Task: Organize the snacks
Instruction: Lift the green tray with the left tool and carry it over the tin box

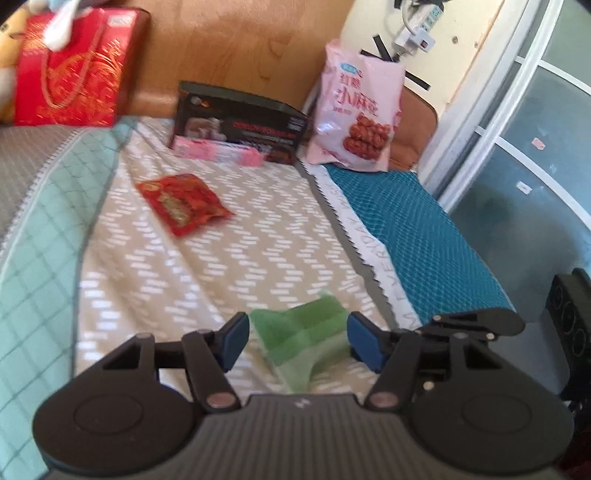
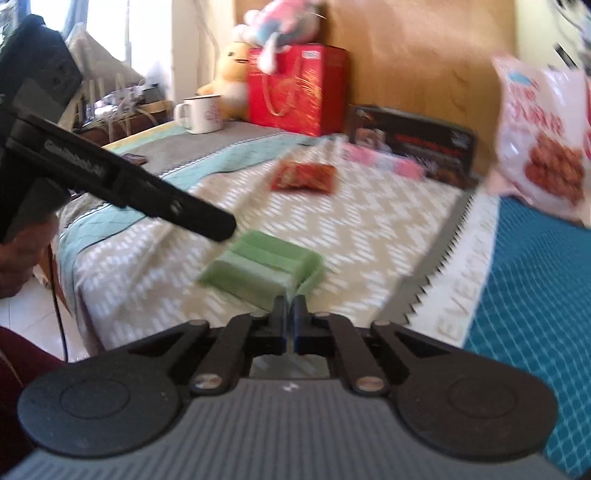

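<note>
A green snack pack (image 1: pixel 301 339) lies on the beige zigzag bedspread (image 1: pixel 221 258), between the spread fingers of my open left gripper (image 1: pixel 295 341). In the right wrist view the same green pack (image 2: pixel 262 271) lies just ahead of my right gripper (image 2: pixel 290 314), whose jaws are closed on the pack's near sealed edge. The left gripper's body (image 2: pixel 122 184) reaches in from the left above the pack. A red snack packet (image 1: pixel 183 203) lies farther back; it also shows in the right wrist view (image 2: pixel 304 177). A pink snack bag (image 1: pixel 358 110) leans at the back right.
A black box (image 1: pixel 240 122) with a pink box (image 1: pixel 218 149) in front stands at the headboard. A red gift bag (image 1: pixel 70 70) and plush toys (image 2: pixel 280 29) sit at the back left. A white mug (image 2: pixel 201 112) stands near them. A teal quilt section (image 1: pixel 424 229) borders the right.
</note>
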The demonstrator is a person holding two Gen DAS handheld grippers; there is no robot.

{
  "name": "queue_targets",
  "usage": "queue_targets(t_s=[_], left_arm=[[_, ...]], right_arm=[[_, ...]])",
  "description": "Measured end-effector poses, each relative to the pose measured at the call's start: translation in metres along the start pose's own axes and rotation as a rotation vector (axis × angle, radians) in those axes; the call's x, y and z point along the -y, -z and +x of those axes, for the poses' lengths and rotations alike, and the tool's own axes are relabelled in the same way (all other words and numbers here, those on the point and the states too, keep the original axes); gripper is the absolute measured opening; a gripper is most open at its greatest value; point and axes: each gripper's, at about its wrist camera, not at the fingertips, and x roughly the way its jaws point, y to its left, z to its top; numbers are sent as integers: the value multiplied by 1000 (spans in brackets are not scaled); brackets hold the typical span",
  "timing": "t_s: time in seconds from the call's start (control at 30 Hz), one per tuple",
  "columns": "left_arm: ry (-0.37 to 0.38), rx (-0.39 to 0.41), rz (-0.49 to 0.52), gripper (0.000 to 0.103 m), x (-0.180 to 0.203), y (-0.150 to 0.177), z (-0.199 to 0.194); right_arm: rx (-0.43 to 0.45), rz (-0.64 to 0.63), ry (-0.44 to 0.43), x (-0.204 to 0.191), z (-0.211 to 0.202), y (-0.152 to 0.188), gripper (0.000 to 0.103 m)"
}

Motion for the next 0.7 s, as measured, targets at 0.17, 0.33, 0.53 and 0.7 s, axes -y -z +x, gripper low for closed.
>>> queue_targets(t_s=[0.17, 0.33, 0.53, 0.7], left_arm=[[-31, -89, 64, 62, 10, 5, 25], [-45, -86, 79, 59, 16, 9, 27], [-2, -93, 100, 53, 25, -19, 19], [45, -17, 103, 52, 35, -75, 6]], right_arm=[[11, -36, 1, -7, -2, 3, 12], [14, -32, -36, -2, 3, 3, 14], [72, -45, -28, 3, -12, -21, 7], [184, -82, 9, 18, -36, -71, 6]])
